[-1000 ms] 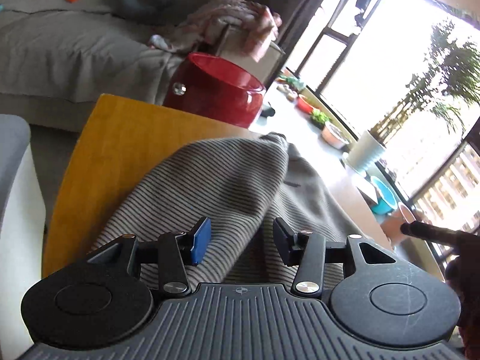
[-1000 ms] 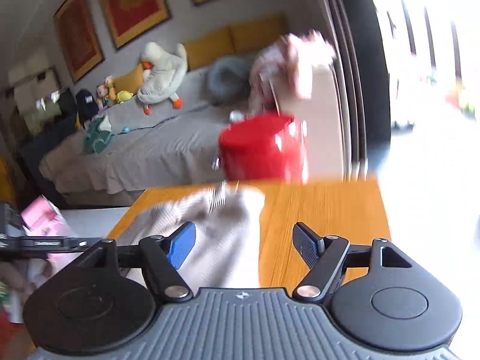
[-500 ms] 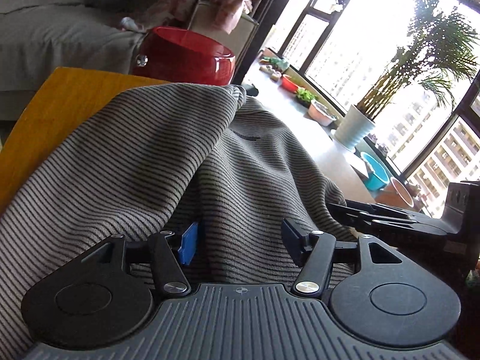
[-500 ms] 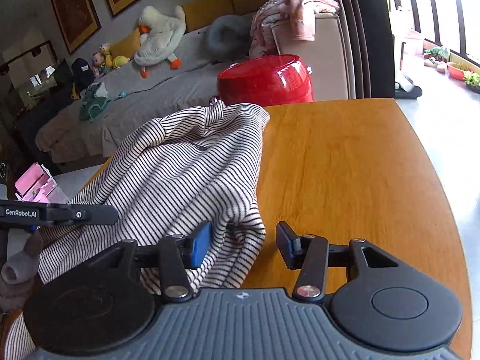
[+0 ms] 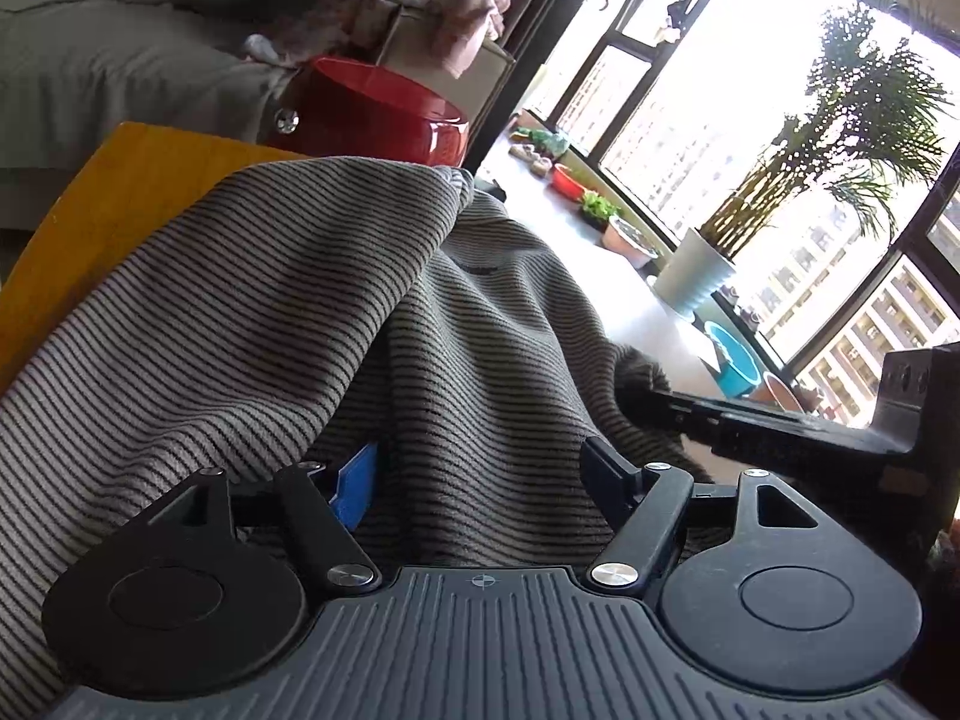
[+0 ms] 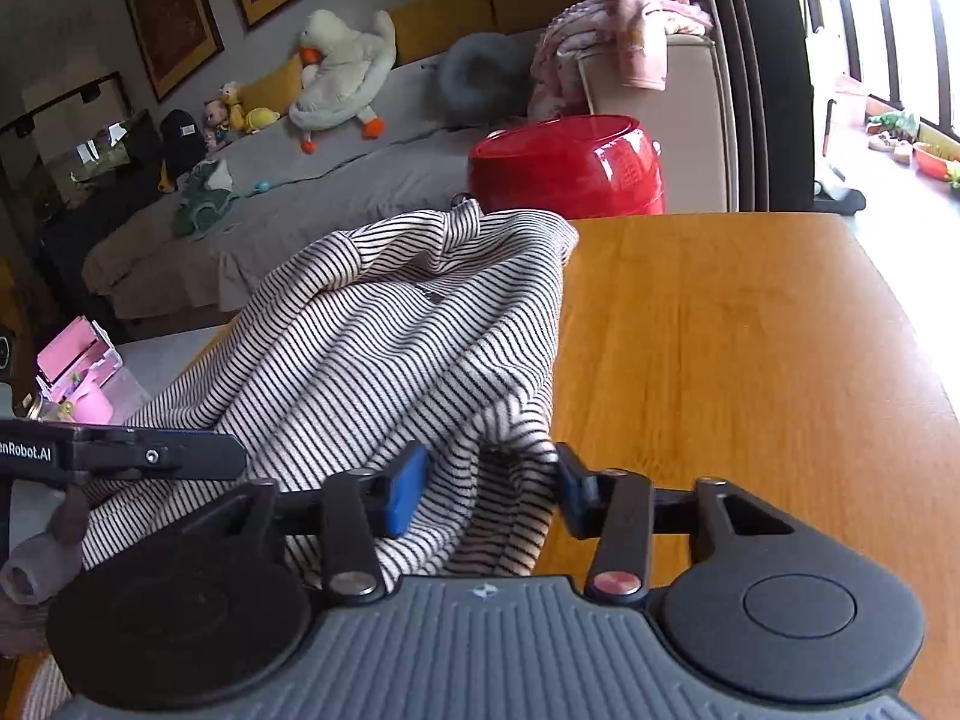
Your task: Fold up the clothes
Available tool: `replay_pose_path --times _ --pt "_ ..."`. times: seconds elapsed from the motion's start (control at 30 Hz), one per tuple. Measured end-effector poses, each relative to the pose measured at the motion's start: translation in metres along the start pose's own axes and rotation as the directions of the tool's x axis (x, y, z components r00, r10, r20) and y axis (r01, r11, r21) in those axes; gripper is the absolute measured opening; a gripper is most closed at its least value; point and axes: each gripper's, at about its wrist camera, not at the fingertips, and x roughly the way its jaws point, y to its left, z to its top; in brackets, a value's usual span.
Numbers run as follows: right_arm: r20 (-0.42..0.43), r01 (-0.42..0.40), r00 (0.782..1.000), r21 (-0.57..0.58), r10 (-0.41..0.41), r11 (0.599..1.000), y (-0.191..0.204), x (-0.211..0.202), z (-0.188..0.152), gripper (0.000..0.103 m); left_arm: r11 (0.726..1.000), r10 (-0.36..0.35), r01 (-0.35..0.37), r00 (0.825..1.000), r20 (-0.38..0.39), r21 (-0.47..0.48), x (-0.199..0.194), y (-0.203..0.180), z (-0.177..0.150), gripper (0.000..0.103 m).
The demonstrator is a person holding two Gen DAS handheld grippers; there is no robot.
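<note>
A black-and-white striped garment (image 6: 390,348) lies rumpled on the left half of the wooden table (image 6: 720,360), one layer folded over another (image 5: 288,312). My right gripper (image 6: 489,489) is open at the garment's near edge, and a bunched fold of cloth sits between its fingers. My left gripper (image 5: 480,474) is open too, low over the cloth, with striped fabric spanning the gap between its fingers. The right gripper's finger (image 5: 750,420) pokes into the cloth from the right in the left wrist view. The left gripper (image 6: 120,456) shows at the left in the right wrist view.
A red round appliance (image 6: 570,162) stands just beyond the table's far edge. Behind it is a grey sofa (image 6: 360,180) with soft toys and a pile of pink laundry (image 6: 618,30). Bare wood (image 5: 120,192) shows left of the garment. Plant pots (image 5: 690,282) line the window.
Both grippers have come down to the garment's near edge, and cloth now sits between their fingers. The right gripper's fingers have narrowed from a second ago. The garment itself has hardly shifted.
</note>
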Motion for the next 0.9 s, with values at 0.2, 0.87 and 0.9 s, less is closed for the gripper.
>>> replay_pose_path --times 0.2,0.87,0.9 --pt "0.221 0.244 0.958 -0.294 -0.183 0.924 0.039 -0.051 0.064 0.012 0.998 -0.027 0.027 1.000 0.007 -0.060 -0.009 0.016 0.003 0.081" --pt "0.050 0.150 0.986 0.164 -0.160 0.975 -0.084 -0.047 0.005 0.030 0.992 -0.111 0.116 0.990 -0.081 0.056 0.008 -0.028 -0.006 0.095" --pt "0.042 0.129 0.989 0.180 -0.139 0.975 -0.086 -0.040 0.004 0.031 0.993 -0.105 0.110 0.990 -0.091 0.047 0.012 -0.026 -0.009 0.095"
